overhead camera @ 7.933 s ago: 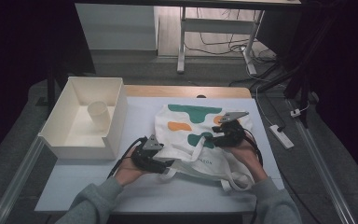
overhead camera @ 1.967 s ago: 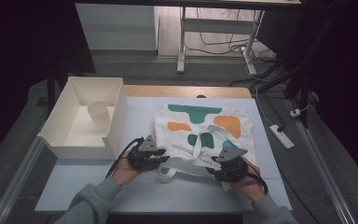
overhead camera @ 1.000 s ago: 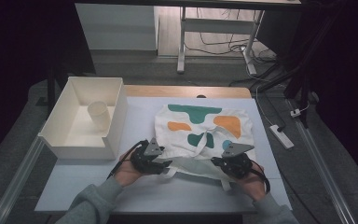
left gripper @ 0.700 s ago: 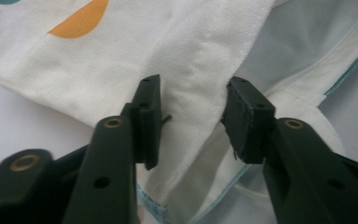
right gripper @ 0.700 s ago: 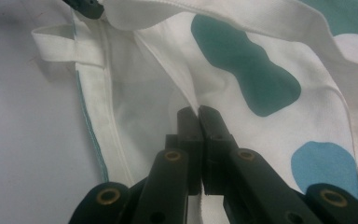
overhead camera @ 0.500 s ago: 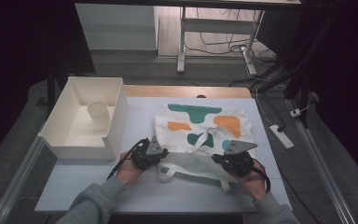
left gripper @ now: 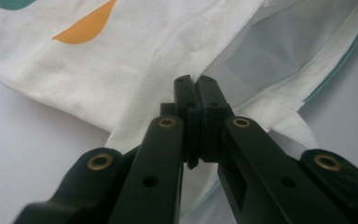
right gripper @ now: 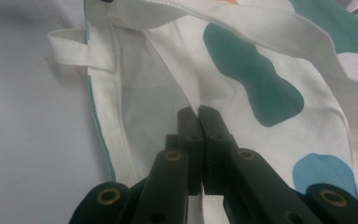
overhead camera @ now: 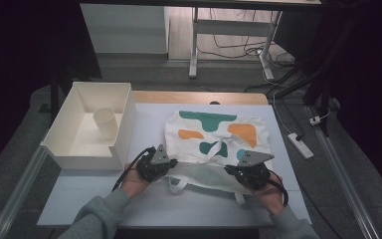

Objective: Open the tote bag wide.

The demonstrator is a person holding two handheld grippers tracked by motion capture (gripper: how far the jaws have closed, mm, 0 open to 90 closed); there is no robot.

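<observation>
A white tote bag (overhead camera: pixel 214 134) printed with green, orange and blue shapes lies flat on the white mat, mouth toward me. My left gripper (overhead camera: pixel 171 164) sits at the mouth's left corner. Its jaws have just been closing and are shut on a fold of the cloth (left gripper: pixel 135 51), as the left gripper view (left gripper: pixel 196 84) shows. At the mouth's right corner my right gripper (overhead camera: pixel 231 169) is shut on the top layer's hem (right gripper: pixel 261 79), seen close in the right gripper view (right gripper: pixel 198 112). The bag's inside shows between the two. A handle strap (overhead camera: pixel 176 185) loops out below the mouth.
A white open box (overhead camera: pixel 122 129) stands at the left of the mat with a pale cup (overhead camera: pixel 105 123) inside. A white power strip (overhead camera: pixel 300 145) lies off the table's right side. The mat's near part (overhead camera: pixel 144 209) is bare.
The left gripper's jaws have closed on the bag's left corner. The right hand has stayed where it was. The bag's mouth now lies spread wider between the two grippers.
</observation>
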